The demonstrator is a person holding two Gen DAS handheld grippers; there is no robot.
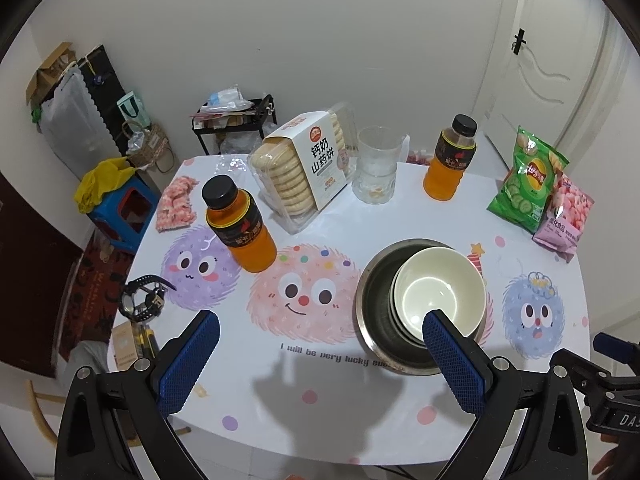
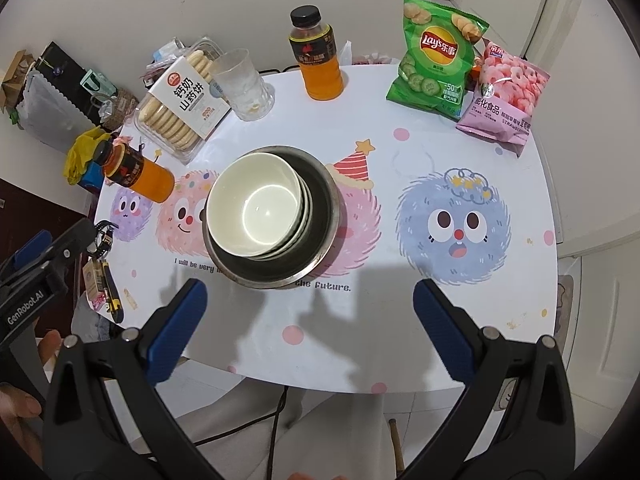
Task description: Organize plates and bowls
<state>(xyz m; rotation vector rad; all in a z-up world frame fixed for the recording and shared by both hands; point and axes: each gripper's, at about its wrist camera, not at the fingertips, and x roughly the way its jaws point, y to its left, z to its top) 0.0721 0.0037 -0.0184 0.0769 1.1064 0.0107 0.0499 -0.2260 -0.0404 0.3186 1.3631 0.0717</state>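
White bowls (image 2: 256, 206) sit nested in a stack inside a steel basin (image 2: 320, 216), mid-frame in right wrist view; in left wrist view the same stack (image 1: 438, 288) is lower right of centre, pushed toward the right side of the basin (image 1: 374, 292). Basin stands on the cartoon-print table (image 2: 460, 312), over the pink fuzzy monster.

Left gripper (image 1: 320, 356): jaws wide, nothing between them; right fingertip (image 1: 444, 332) overlaps the bowl stack's near rim in frame, contact can't be told. Right gripper (image 2: 310, 308): jaws wide too, empty, at bottom of frame near the table's front edge, apart from the basin.

Around: orange drink bottle (image 2: 140, 174) left of basin, 2nd bottle (image 2: 318, 62) at top centre. Biscuit box (image 2: 182, 106) upper left w/ clear glass cup (image 2: 244, 84) just beside it. Green Lay's chip bag (image 2: 436, 58) upper right, pink snack bag (image 2: 504, 96) leaning next to it. Black watch (image 1: 142, 298) at table's left edge.
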